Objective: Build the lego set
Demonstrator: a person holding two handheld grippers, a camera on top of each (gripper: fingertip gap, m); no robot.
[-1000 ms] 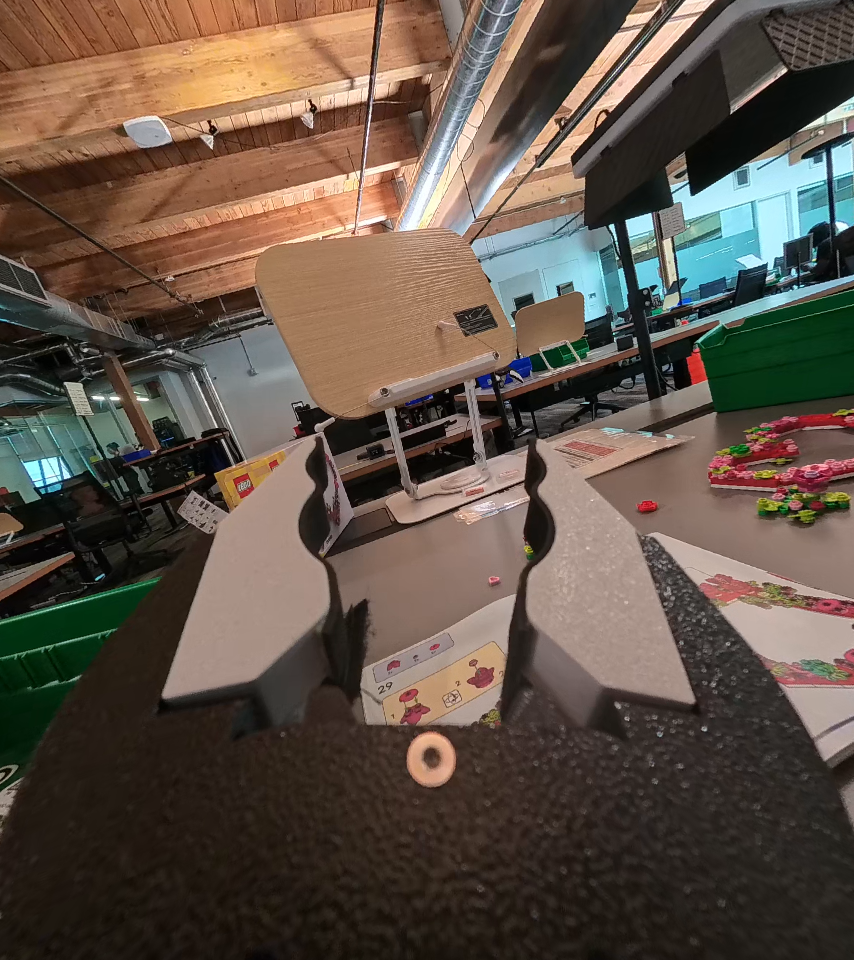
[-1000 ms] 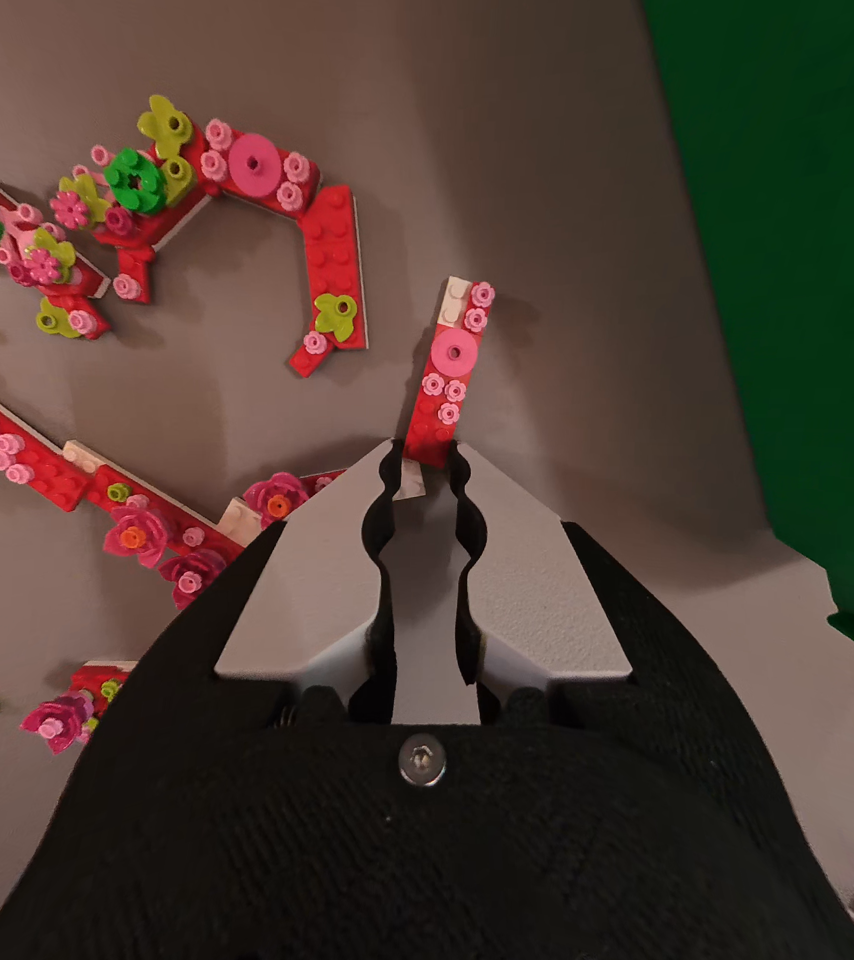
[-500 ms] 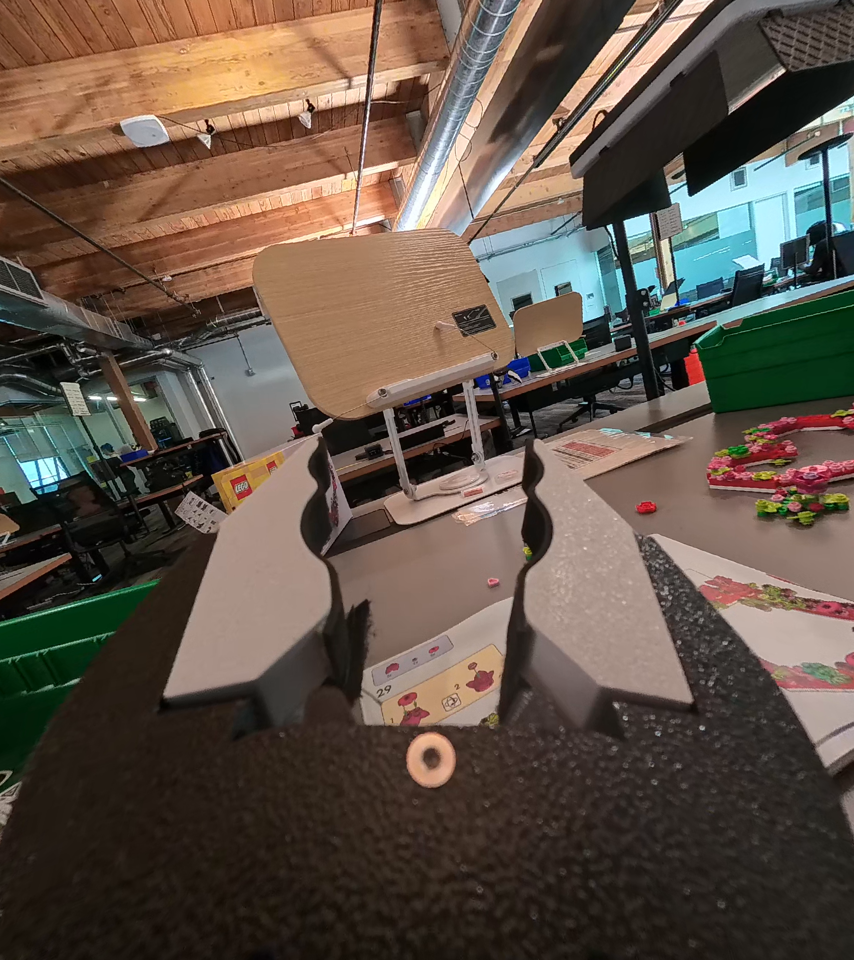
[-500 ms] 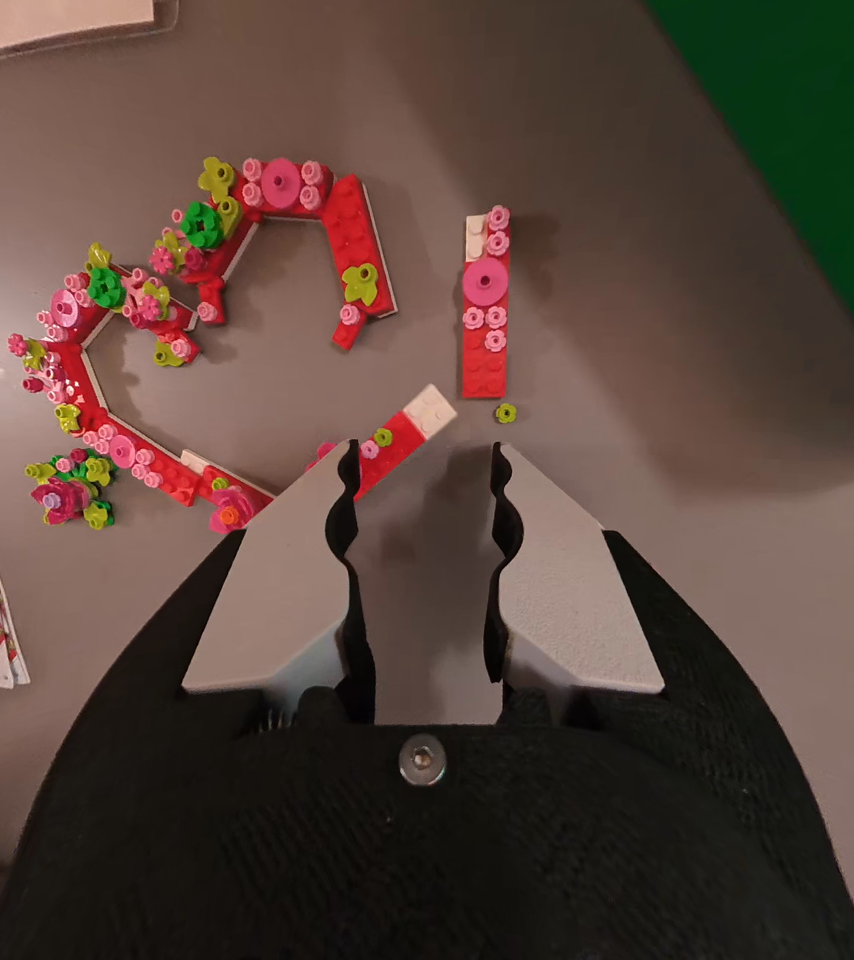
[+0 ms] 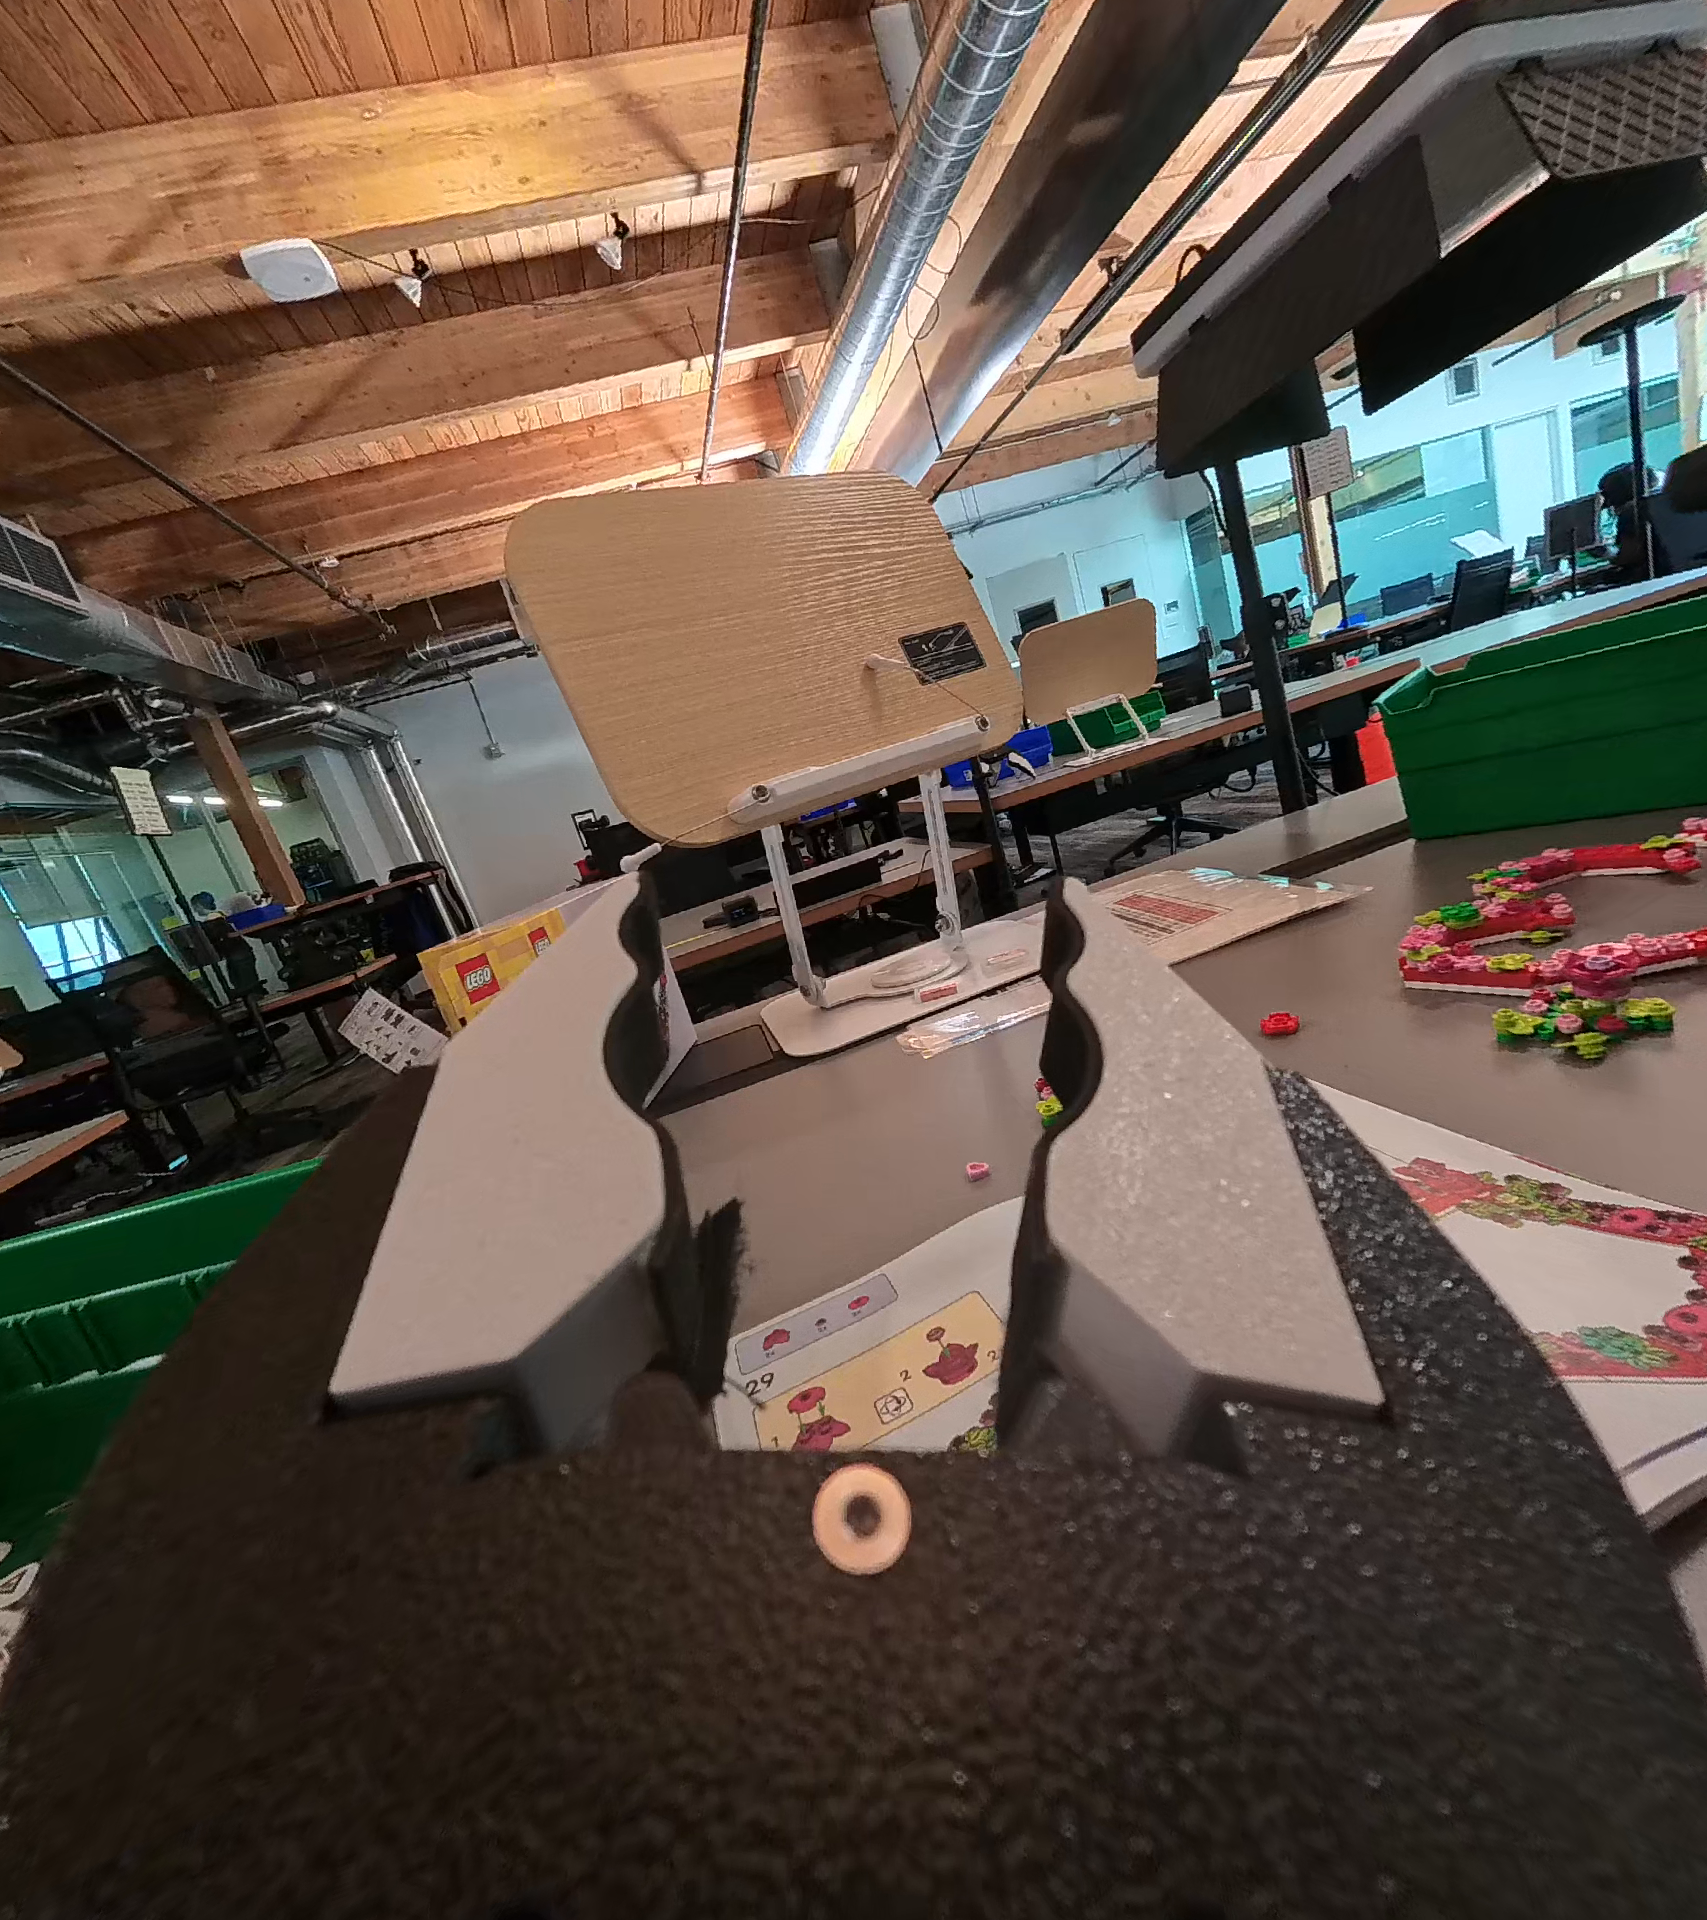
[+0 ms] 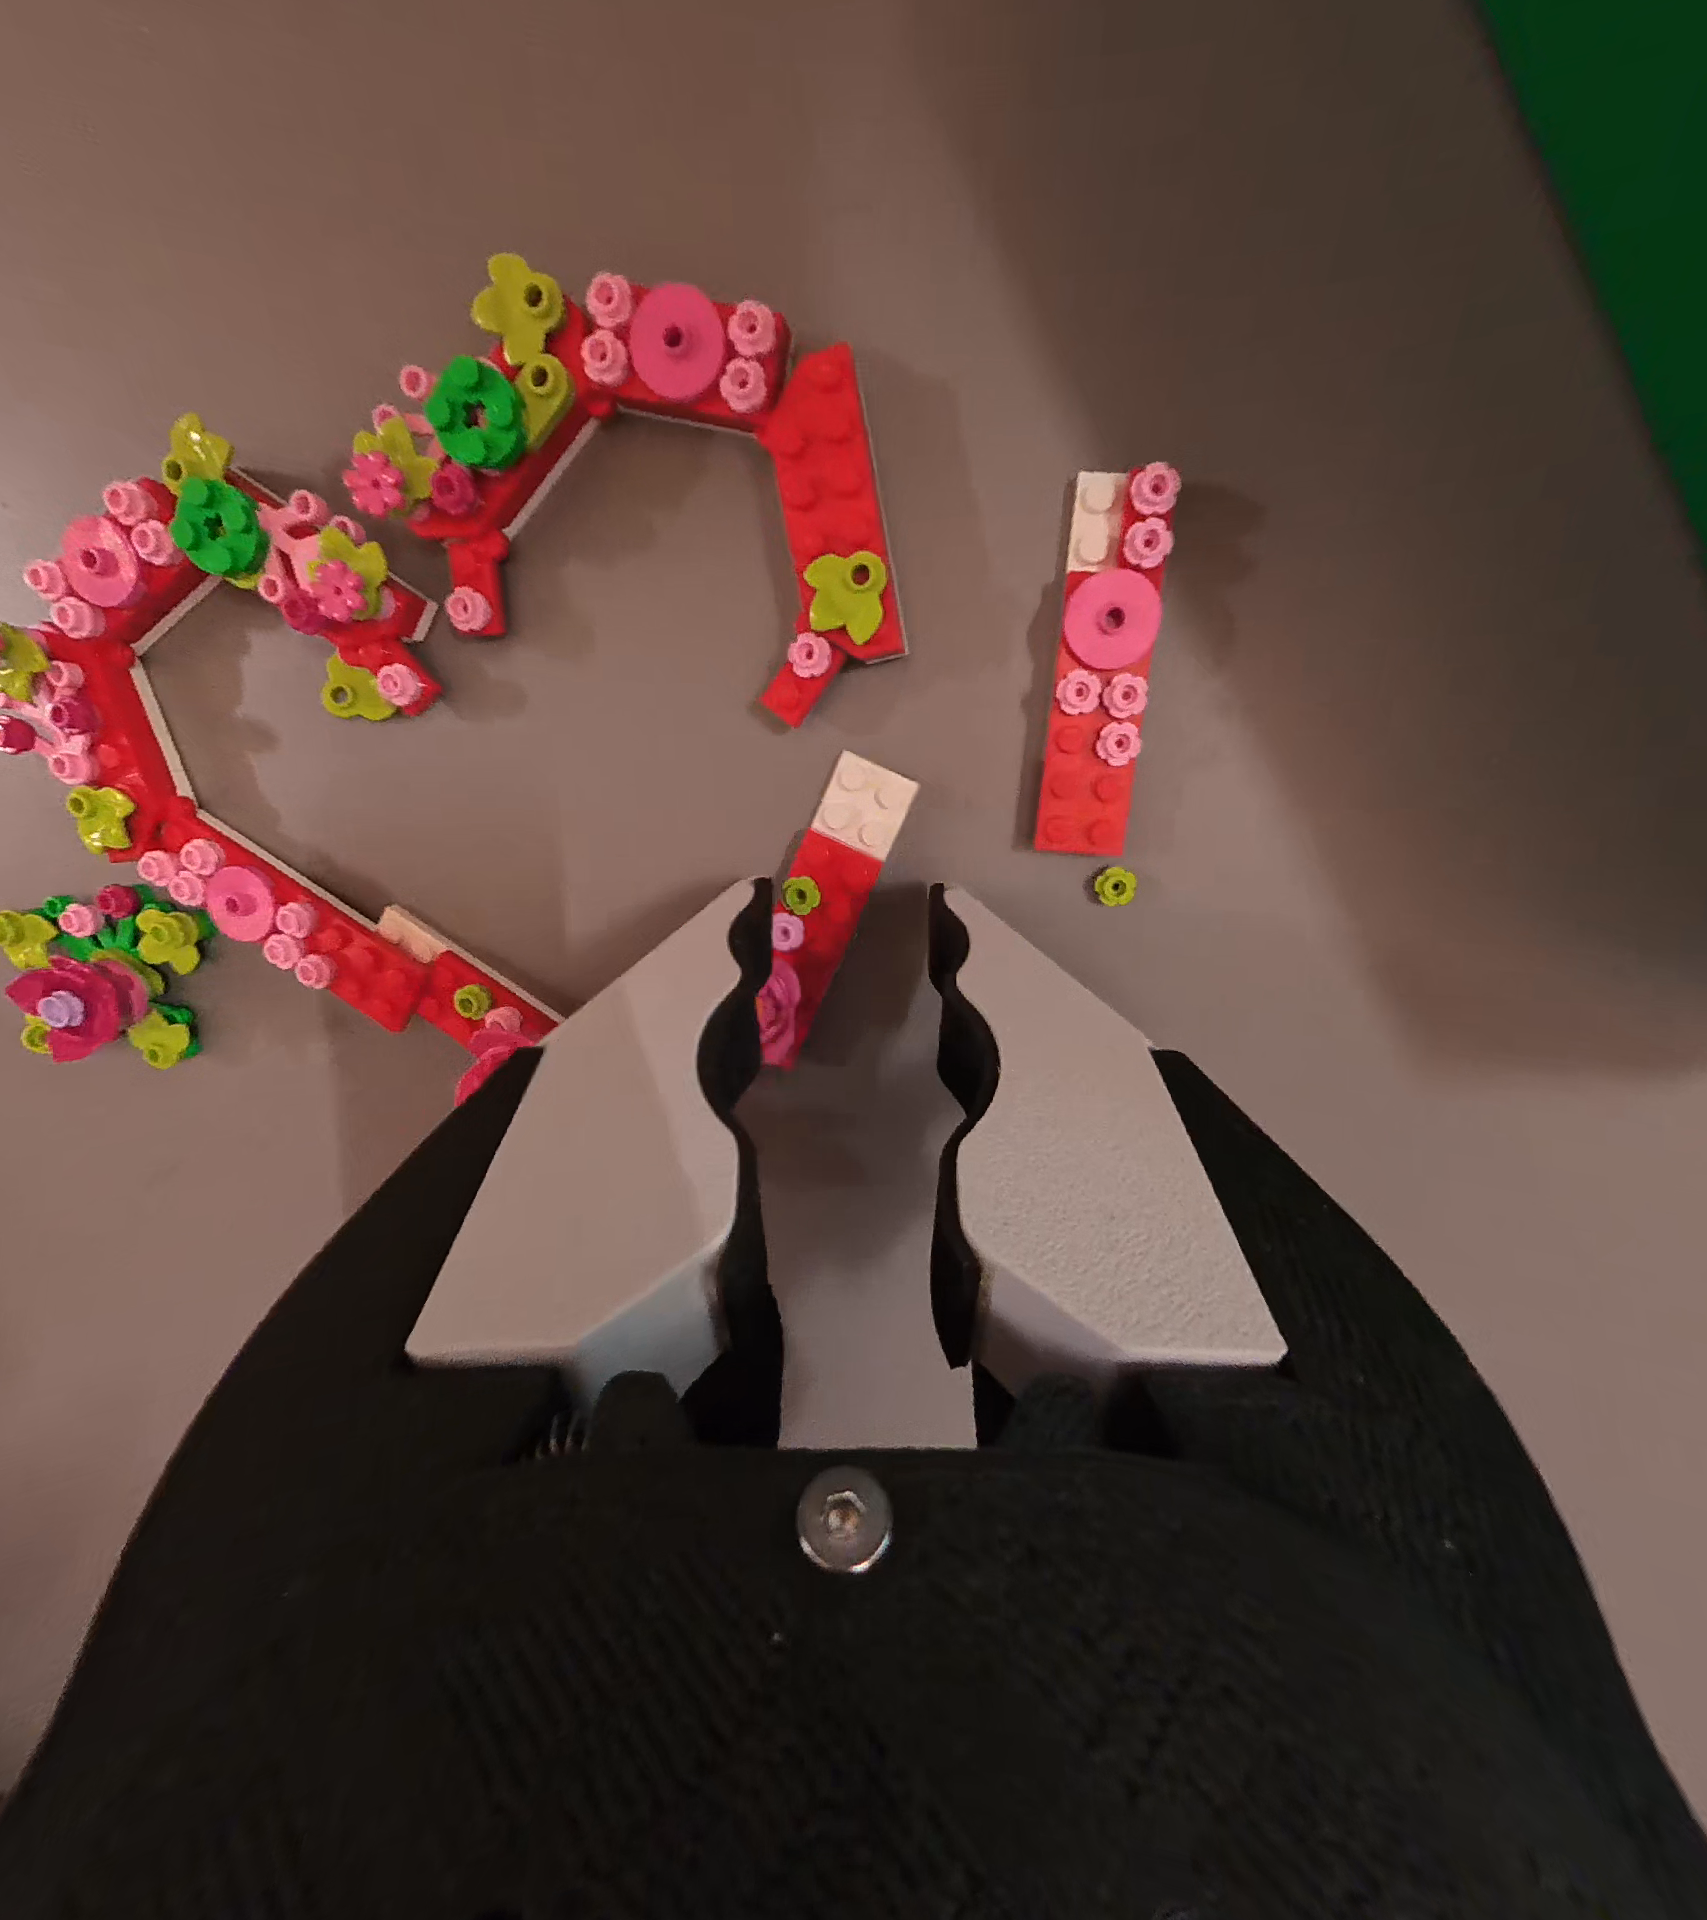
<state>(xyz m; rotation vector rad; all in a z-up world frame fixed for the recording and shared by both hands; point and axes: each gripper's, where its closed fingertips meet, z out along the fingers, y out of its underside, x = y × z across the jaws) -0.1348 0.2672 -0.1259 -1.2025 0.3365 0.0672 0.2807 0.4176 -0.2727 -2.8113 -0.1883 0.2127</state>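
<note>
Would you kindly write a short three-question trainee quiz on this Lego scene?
1. True or false: the right gripper holds the separate red strip.
2. What small loose piece lies just below that strip's near end? A) lime flower stud B) blue brick C) yellow wheel
3. What lies under the left gripper: an instruction booklet or a green bin?

Key: 1 false, its jaws are open and empty; 2 A; 3 instruction booklet.

Left wrist view: bright daylight from far windows (image 5: 1514, 499), strong wide-angle bending at edges; right wrist view: dimmer, soft shadows on grey table (image 6: 1244, 260), slight blur.
</note>
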